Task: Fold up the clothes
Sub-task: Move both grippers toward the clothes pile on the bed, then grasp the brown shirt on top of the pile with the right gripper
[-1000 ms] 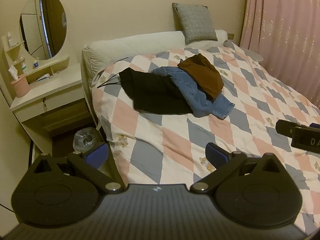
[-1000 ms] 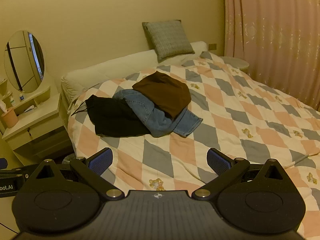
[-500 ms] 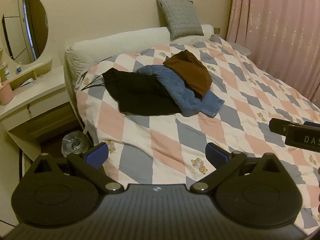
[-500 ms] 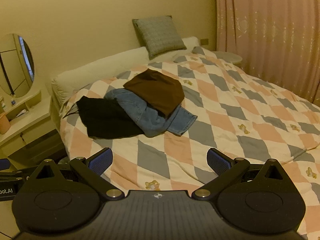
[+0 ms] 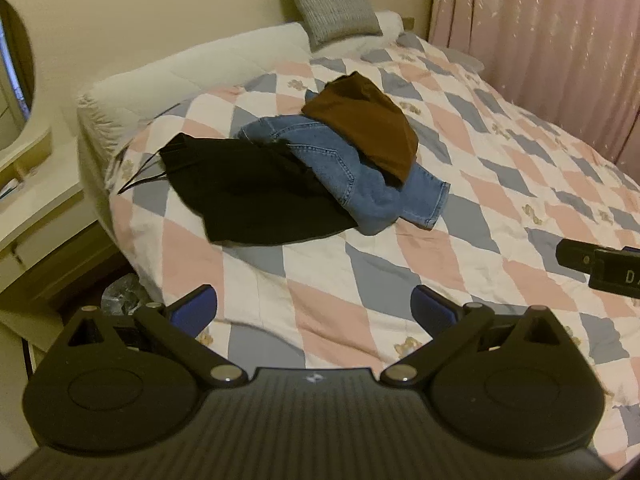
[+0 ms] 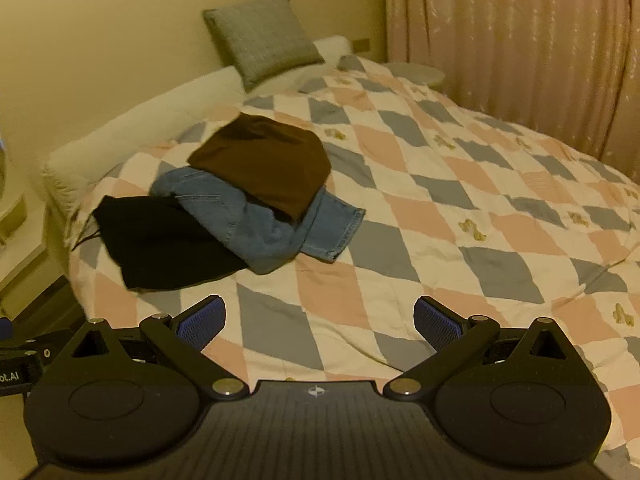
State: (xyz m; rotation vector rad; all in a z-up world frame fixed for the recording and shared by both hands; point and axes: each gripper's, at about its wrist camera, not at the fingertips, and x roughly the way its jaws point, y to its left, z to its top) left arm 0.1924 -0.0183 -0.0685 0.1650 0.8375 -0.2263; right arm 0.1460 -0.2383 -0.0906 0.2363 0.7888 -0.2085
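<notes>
1. Left wrist view: the left gripper (image 5: 314, 312) hangs above the near edge of the bed, its blue-padded fingers (image 5: 196, 311) spread wide apart with nothing between them.
2. Right wrist view: the right gripper (image 6: 320, 322) is likewise spread wide and empty, over the diamond-patterned quilt (image 6: 460, 216). Its dark body also shows at the right edge of the left wrist view.
3. Three garments lie in an overlapping pile on the far left part of the quilt, well apart from both grippers.
4. A black garment (image 5: 256, 192) is the leftmost and nearest piece, lying flat with thin straps trailing off its left side.
5. Blue jeans (image 5: 352, 184) are bunched in the middle, overlapping the black garment's right edge, one leg hem pointing right.
6. A brown garment (image 5: 364, 124) sits on top of the jeans, on the far right of the pile.
7. A grey cushion (image 6: 264, 40) leans against the wall at the far end of the bed, beside a white bolster (image 6: 160, 116).
8. Pink curtains (image 6: 520, 48) hang along the right side.
9. A dressing table (image 5: 36, 200) stands to the left of the bed.
</notes>
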